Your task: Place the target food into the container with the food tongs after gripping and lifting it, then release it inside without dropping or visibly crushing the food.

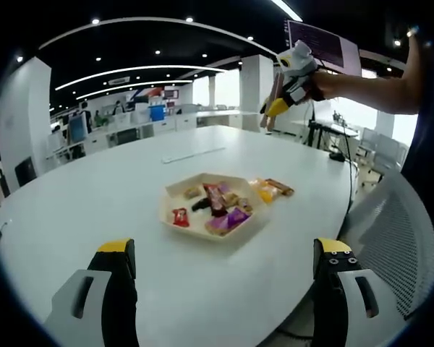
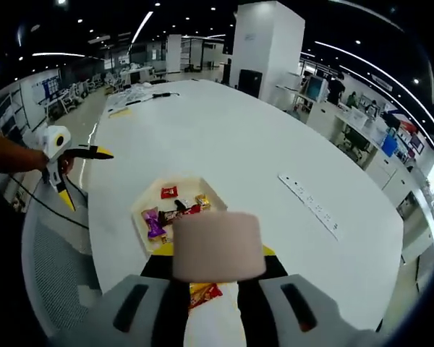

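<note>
1. An open-plan office with ceiling light strips surrounds a broad white round table (image 1: 130,195); its top looks smooth and matte.
2. In the left gripper view, the hexagonal cream tray (image 1: 175,189) sits just right of centre, holding glossy wrapped snacks in red, purple and brown. Two more wrapped snacks (image 1: 272,189) lie on the table just beside its rim, at about two o'clock from it.
3. The left gripper (image 1: 224,264) has its yellow-tipped jaws spread wide, with nothing between them.
4. The right gripper (image 2: 217,249) is clamped on a pale beige, flat-ended piece (image 2: 217,244), seemingly the tongs' handle; it is blurred, so I cannot say more. A red-orange wrapper (image 2: 202,293) shows beneath it at six o'clock.
5. In the right gripper view the tray lies at eleven o'clock from the jaws.
6. Judgement: approach low and slowly, squeeze lightly; crinkly wrappers slip and crush easily.
</note>
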`<state>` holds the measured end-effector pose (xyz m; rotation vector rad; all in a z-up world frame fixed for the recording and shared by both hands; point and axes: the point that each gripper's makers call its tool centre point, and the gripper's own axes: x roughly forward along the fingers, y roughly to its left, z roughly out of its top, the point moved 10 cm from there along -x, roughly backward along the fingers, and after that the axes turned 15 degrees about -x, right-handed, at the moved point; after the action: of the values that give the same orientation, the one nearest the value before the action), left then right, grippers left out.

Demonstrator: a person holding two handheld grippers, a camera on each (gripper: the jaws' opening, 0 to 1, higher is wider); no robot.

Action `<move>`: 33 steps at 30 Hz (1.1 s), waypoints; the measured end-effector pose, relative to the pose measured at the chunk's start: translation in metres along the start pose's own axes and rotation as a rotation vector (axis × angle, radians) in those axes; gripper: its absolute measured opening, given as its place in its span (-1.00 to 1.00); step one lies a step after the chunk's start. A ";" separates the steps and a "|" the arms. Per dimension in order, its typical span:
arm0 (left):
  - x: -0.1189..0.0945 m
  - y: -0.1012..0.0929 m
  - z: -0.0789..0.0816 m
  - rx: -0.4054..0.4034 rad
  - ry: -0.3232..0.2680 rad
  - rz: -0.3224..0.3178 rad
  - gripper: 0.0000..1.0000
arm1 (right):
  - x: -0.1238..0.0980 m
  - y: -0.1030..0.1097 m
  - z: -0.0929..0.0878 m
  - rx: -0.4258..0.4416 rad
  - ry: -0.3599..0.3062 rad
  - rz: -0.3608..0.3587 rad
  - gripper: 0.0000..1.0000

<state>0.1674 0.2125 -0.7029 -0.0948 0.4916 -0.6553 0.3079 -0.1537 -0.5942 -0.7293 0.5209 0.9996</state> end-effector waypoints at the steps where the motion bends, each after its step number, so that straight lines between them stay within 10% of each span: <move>1: 0.000 0.001 0.000 0.000 0.000 0.001 0.99 | -0.002 0.002 -0.002 -0.006 0.005 -0.004 -0.54; 33: 0.001 0.001 -0.001 -0.003 0.007 0.004 0.99 | 0.018 0.030 -0.051 0.091 0.074 -0.063 -0.53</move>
<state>0.1681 0.2126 -0.7042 -0.0943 0.4995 -0.6510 0.2862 -0.1718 -0.6488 -0.6992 0.6001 0.8872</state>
